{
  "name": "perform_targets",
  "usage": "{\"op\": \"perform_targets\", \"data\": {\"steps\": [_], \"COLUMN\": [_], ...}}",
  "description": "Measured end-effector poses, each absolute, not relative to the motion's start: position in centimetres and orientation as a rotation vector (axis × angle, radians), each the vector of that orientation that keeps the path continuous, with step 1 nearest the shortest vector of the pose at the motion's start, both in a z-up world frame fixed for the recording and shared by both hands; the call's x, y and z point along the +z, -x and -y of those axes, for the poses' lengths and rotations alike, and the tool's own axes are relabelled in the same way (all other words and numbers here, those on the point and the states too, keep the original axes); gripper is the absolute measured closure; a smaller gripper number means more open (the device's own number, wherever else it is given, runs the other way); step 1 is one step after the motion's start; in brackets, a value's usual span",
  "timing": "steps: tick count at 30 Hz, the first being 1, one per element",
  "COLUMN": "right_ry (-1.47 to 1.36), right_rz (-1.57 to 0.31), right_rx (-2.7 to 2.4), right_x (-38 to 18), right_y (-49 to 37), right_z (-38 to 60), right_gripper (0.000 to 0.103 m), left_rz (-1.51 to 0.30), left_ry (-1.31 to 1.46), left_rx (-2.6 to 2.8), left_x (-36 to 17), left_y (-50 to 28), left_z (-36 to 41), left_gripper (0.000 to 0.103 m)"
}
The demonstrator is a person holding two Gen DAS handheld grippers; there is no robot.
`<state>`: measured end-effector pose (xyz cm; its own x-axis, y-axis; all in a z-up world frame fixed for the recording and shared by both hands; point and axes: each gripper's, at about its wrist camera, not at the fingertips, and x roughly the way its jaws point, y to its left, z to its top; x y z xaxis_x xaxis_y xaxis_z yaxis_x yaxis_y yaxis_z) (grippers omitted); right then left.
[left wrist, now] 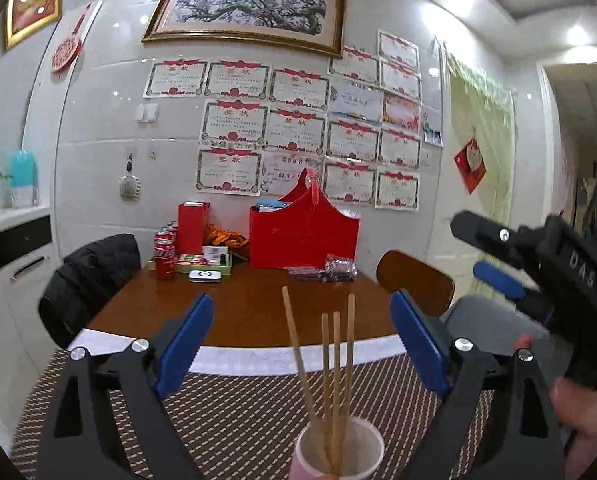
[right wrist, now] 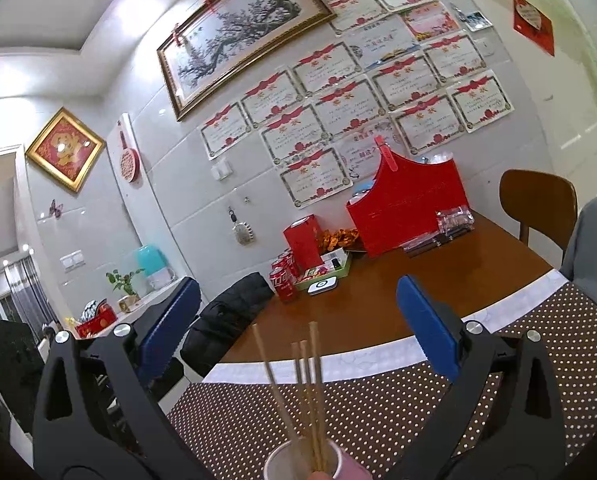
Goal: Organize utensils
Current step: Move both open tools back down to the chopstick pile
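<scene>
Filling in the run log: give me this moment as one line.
left gripper: open, empty | right gripper: open, empty | four wooden chopsticks: upright in white-and-pink cup | cup: on dotted brown mat

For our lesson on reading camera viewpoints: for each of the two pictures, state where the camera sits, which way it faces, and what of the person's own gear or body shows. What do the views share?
Left wrist: on the left gripper, facing the wall across the table; its open blue fingers, the right gripper and a hand show.
Right wrist: on the right gripper, tilted, facing the same wall; its open fingers show.
Shared: cup of chopsticks, red basket.
</scene>
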<state>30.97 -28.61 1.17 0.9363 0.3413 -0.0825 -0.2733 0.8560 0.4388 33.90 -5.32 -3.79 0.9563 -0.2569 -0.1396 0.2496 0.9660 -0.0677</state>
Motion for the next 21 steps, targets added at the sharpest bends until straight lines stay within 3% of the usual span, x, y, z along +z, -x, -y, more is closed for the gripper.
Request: {"op": "perform_targets", "data": {"steps": [13,21], "right_ry": [-0.232,-0.174], "right_rz": [-0.289,-0.424], "right_rx": [0.349,0.367], "right_x": [1.5,-2.8], "right_y": [-23.4,-21.5], "right_z": [25.8,26.7], "right_gripper": [0.006,0.006], "left_rz": [-0.247,-0.392], "left_ry": [-0.019,-0.045], "left_rx": [-0.215,-0.188], "left_x": [-4.4,-9.3], "left_y": [-27.1,-26.0], "left_z": [2.6,1.3], "left_gripper": [0.015,0.015]}}
